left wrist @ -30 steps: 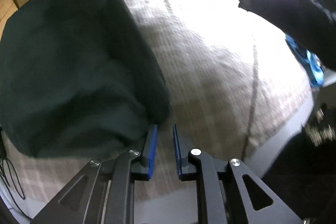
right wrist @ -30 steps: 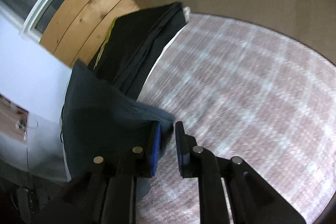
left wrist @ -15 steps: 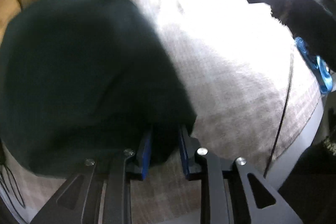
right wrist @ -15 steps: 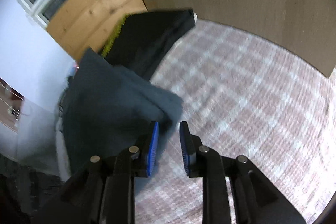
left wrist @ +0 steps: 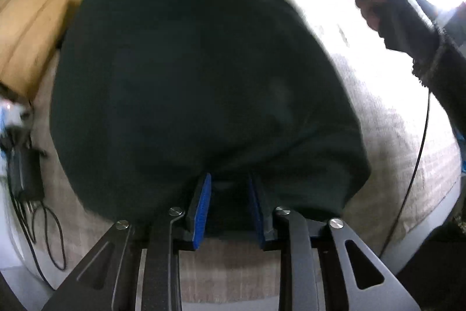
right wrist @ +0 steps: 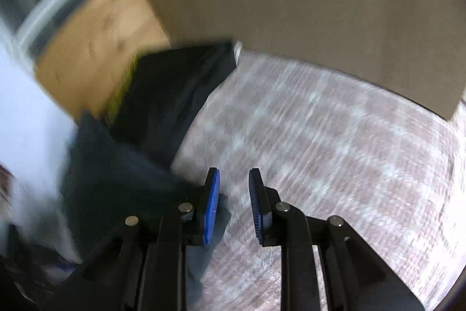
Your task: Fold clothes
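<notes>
checked bedspread (right wrist: 335, 153) fills the surface, pinkish plaid, wood headboard (right wrist: 96, 66) behind it at the far left. dark green garment (left wrist: 189, 83) lies spread over the bedspread's left part, bulky, blurred in the left wrist view; near hem runs between the left gripper (left wrist: 230, 206) pads, pads apart and not pressing, so released. second dark folded garment (right wrist: 174, 95) with a yellow edge lies beyond, against the headboard. right gripper (right wrist: 233, 203) hangs over bare plaid beside the green garment's corner, jaws parted, nothing between them. sleeved hand (left wrist: 378, 8) holds it, top right in the left wrist view. black cable (left wrist: 419, 147) trails across the bed's right side
</notes>
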Demonstrator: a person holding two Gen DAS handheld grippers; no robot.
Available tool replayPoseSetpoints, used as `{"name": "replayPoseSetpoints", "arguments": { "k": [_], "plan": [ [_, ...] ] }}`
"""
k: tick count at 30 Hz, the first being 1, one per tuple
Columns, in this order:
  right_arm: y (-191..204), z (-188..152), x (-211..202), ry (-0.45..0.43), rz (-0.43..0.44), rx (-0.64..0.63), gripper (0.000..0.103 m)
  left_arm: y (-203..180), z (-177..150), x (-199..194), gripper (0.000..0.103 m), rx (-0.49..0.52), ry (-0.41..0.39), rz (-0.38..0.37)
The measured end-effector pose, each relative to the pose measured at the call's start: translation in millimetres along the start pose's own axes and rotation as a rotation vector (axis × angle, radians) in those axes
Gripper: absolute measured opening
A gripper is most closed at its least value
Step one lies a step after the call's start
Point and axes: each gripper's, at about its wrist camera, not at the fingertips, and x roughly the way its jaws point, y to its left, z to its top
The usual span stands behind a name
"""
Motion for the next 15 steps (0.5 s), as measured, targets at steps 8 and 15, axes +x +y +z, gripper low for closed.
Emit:
{"name": "replayPoseSetpoints", "arguments": {
  "k": [8, 15],
  "plan": [
    [16.4, -82.6, -43.4, 0.057, 0.012, 0.029, 0.043, 73.6, 37.7, -33.7, 0.048, -0.080, -0.126, 0.099],
    [36.6, -144.2, -46.7, 0.096, 0.027, 0.191, 0.043, 107.5, 37.6, -88.9, 0.050, -0.112, -0.088, -0.005]
  ]
}}
